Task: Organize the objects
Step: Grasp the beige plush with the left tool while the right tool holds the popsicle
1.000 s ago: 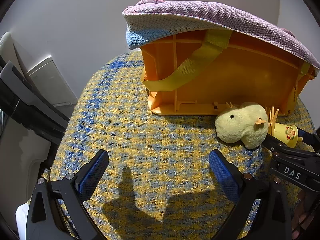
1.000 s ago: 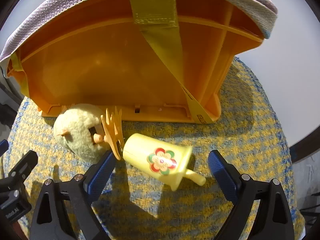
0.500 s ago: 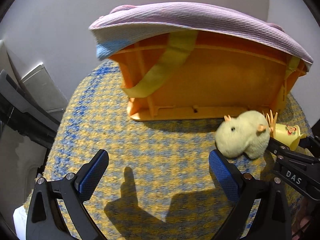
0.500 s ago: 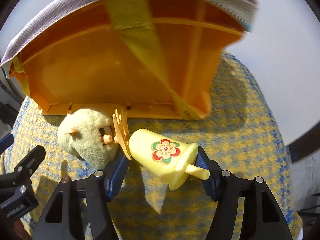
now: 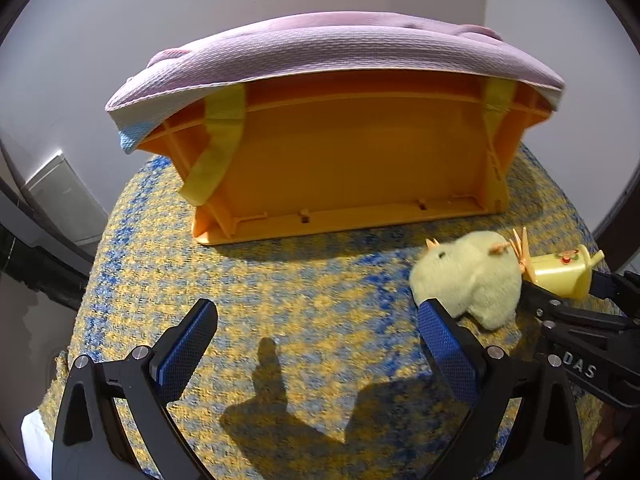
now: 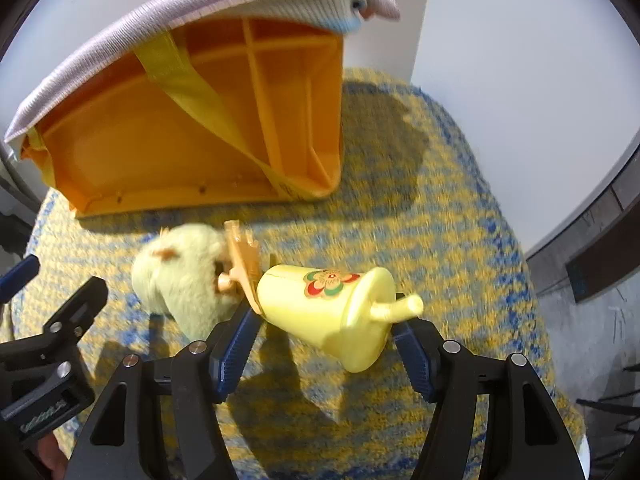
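My right gripper [image 6: 324,344] is shut on a pale yellow toy cup [image 6: 332,312] with a flower sticker and a spout, held lying sideways just above the cloth. The cup also shows in the left wrist view [image 5: 560,276]. A pale green plush toy [image 6: 180,276] lies just left of the cup, with an orange comb-like clip [image 6: 240,256] between them. The plush [image 5: 468,276] sits by my left gripper's right finger. My left gripper [image 5: 316,344] is open and empty over the cloth.
An orange plastic bin [image 5: 352,164] with yellow straps stands at the back, draped with a pink-and-blue cloth [image 5: 328,52]. Everything rests on a round blue-and-yellow woven surface [image 5: 280,292]. White walls stand behind; the surface's edges drop off left and right.
My right gripper closed on the yellow cup and lifted it, swinging right. My left gripper pulled back from the bin, still open.
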A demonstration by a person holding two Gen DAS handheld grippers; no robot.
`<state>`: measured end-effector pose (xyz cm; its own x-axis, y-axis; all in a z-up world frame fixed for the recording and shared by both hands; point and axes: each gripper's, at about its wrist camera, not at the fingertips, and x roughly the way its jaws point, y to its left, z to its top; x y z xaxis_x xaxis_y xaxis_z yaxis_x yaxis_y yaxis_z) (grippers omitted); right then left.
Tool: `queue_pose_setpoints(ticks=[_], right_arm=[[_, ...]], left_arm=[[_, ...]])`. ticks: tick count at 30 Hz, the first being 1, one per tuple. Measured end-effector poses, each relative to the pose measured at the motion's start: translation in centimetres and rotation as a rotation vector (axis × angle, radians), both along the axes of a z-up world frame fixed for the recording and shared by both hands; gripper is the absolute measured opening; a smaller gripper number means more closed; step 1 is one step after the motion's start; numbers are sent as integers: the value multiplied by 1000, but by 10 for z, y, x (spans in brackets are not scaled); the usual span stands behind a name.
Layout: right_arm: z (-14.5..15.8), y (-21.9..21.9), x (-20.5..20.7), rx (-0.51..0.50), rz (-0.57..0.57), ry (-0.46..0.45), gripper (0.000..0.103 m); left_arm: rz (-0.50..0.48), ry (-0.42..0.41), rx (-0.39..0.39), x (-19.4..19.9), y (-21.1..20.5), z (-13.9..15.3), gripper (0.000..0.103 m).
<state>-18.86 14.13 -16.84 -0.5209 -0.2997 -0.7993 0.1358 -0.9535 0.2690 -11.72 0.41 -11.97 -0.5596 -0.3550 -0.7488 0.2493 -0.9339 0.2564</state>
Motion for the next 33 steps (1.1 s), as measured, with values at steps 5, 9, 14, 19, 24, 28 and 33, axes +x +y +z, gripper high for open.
queue_pose_setpoints(ticks=[5, 9, 14, 19, 24, 28, 33], right_arm=[[-9, 4, 2, 1, 2, -10, 66], [-15, 5, -1, 10, 2, -24, 69], [-15, 8, 3, 12, -6, -22, 69], [-16, 12, 6, 11, 6, -33, 71], [-14, 17, 12, 1, 3, -26, 79], [-11, 22, 15, -8, 4, -19, 80], [-10, 26, 24, -18, 3, -11, 82]], left_arm=[[-10, -2, -6, 4, 3, 1, 102], [-9, 0, -4, 5, 3, 1, 102], [-9, 2, 0, 6, 4, 0, 102], [-12, 2, 2, 8, 9, 0, 102], [-11, 4, 6, 10, 13, -1, 102], [-12, 5, 11, 10, 14, -1, 102], [-16, 7, 19, 11, 16, -1, 102]])
